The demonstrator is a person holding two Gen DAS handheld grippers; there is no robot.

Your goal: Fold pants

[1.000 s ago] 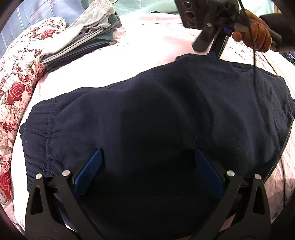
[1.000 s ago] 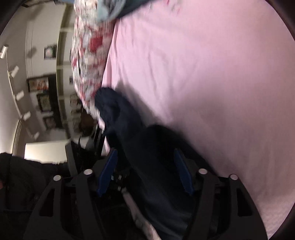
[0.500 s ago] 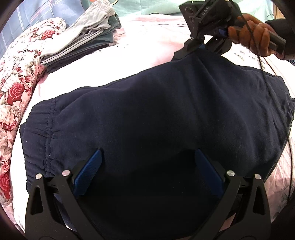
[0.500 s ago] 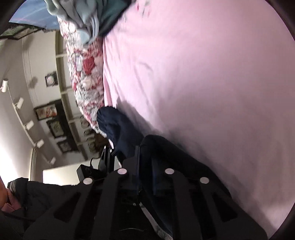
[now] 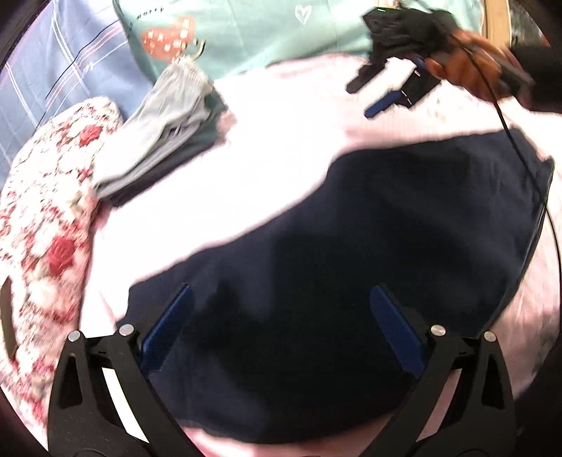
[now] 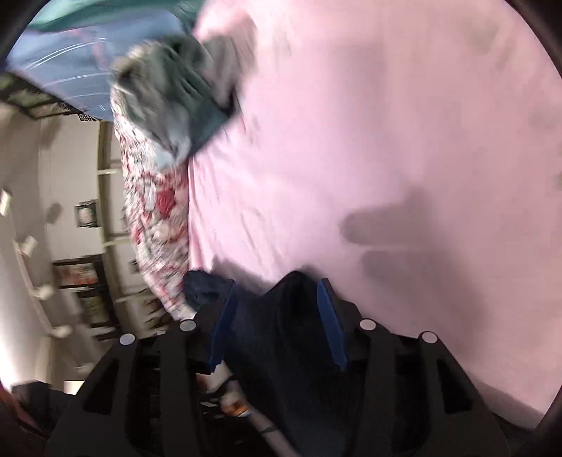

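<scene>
Navy pants (image 5: pixel 351 246) lie spread across the pink bed sheet (image 5: pixel 281 147). My left gripper (image 5: pixel 281 323) hovers open over their near part, and its blue pads (image 5: pixel 168 327) touch nothing. A hand (image 5: pixel 481 66) holds my right gripper (image 5: pixel 361 100) above the sheet, just past the far edge of the pants. Its jaws are opening and nothing sits between them there. In the right wrist view that gripper (image 6: pixel 277 316) shows its pads apart, with the dark pants (image 6: pixel 281 362) lying loose below and behind them. Both views are blurred by motion.
A folded stack of grey clothes (image 5: pixel 165 133) lies on the sheet at the far left, next to a floral pillow (image 5: pixel 45 218). A teal pillow (image 5: pixel 263 31) and blue checked bedding (image 5: pixel 70 70) line the bed's head. A black cable (image 5: pixel 527 168) hangs across the pants' right end.
The right gripper shut on the far edge of the pants, then let go, opened and swung up and away. The left gripper rose, so more of the bed's head shows.
</scene>
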